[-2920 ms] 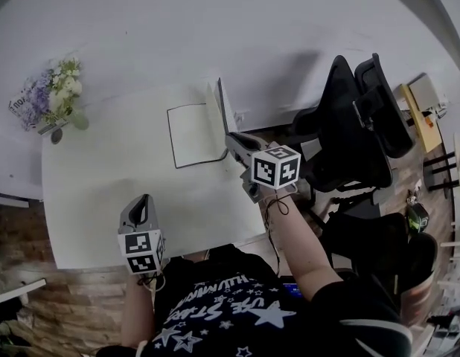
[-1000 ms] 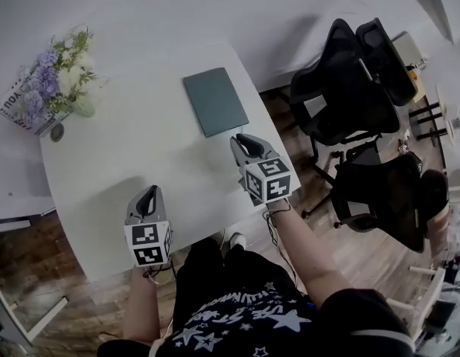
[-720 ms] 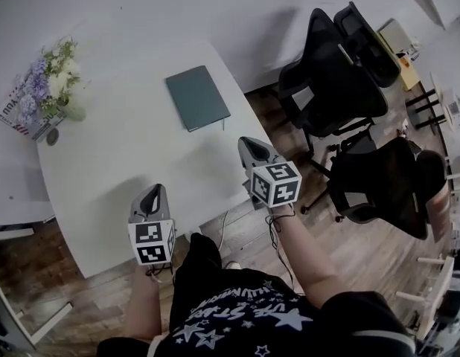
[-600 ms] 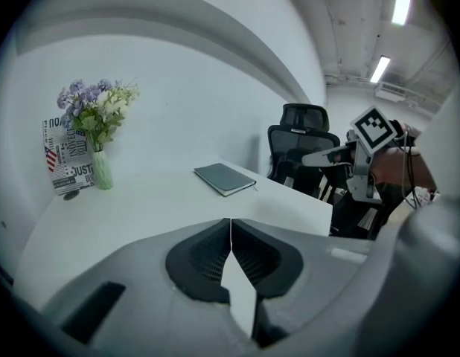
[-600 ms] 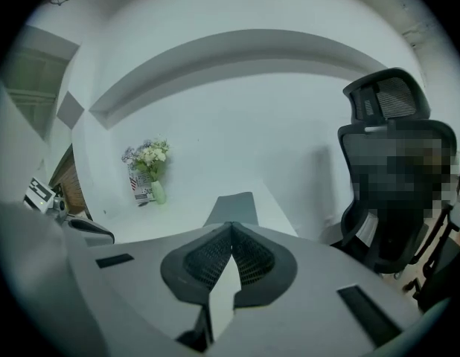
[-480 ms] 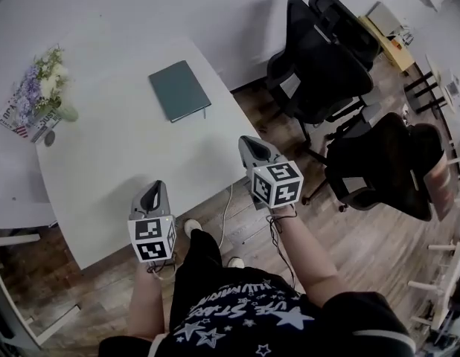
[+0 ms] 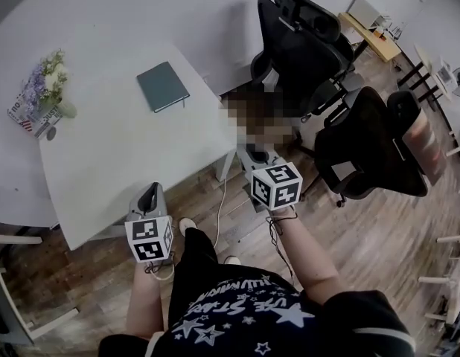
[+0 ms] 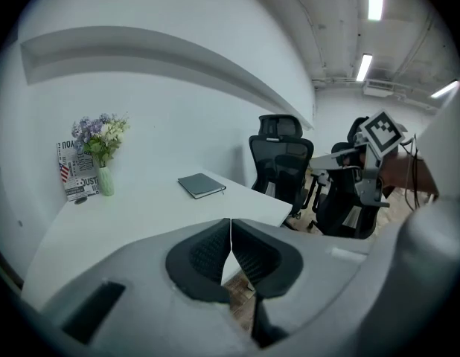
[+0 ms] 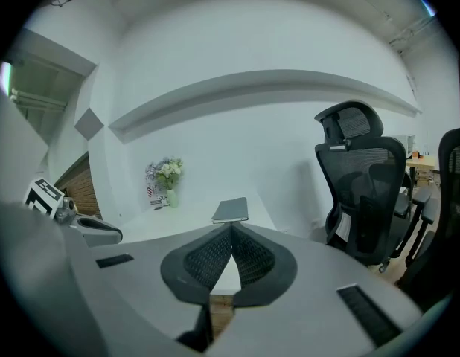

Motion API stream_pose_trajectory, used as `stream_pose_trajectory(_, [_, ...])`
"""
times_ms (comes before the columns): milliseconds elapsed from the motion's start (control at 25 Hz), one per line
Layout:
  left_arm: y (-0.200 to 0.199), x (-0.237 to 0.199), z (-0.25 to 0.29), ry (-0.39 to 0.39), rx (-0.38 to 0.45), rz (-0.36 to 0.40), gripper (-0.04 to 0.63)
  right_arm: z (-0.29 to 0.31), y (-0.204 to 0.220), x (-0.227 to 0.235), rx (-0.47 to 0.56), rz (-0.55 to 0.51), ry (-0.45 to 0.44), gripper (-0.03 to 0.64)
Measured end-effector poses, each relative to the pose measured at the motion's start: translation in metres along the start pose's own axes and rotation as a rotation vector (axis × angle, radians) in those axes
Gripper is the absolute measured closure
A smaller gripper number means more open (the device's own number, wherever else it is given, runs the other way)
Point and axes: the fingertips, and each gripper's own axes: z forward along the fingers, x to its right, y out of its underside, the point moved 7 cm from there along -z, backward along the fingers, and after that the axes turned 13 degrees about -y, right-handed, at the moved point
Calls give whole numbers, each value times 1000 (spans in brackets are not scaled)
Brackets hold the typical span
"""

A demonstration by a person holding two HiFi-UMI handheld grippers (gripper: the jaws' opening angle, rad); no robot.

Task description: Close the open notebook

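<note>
The dark green notebook (image 7: 162,86) lies closed and flat near the far right corner of the white table (image 7: 103,155). It also shows small in the left gripper view (image 8: 201,186) and the right gripper view (image 9: 231,210). My left gripper (image 7: 150,192) hangs over the wooden floor just off the table's near edge, its jaws (image 8: 230,236) pressed together on nothing. My right gripper (image 7: 254,157) is also off the table, over the floor to the right, shut and empty (image 9: 231,235). Both grippers are far from the notebook.
A vase of flowers (image 7: 48,95) with a printed box stands at the table's far left. Two black office chairs (image 7: 297,43) (image 7: 371,143) stand to the right of the table. A cable runs down to the wooden floor (image 7: 222,207) by the table.
The notebook, open with my right gripper at its cover, now lies closed. Both grippers have since drawn back off the table and out over the floor, and the right jaws have shut.
</note>
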Motion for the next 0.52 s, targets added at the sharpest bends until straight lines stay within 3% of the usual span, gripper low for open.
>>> stream_pose_trajectory(520, [30, 56, -95, 7, 30, 8, 574, -105, 35, -44, 15, -17, -38, 615])
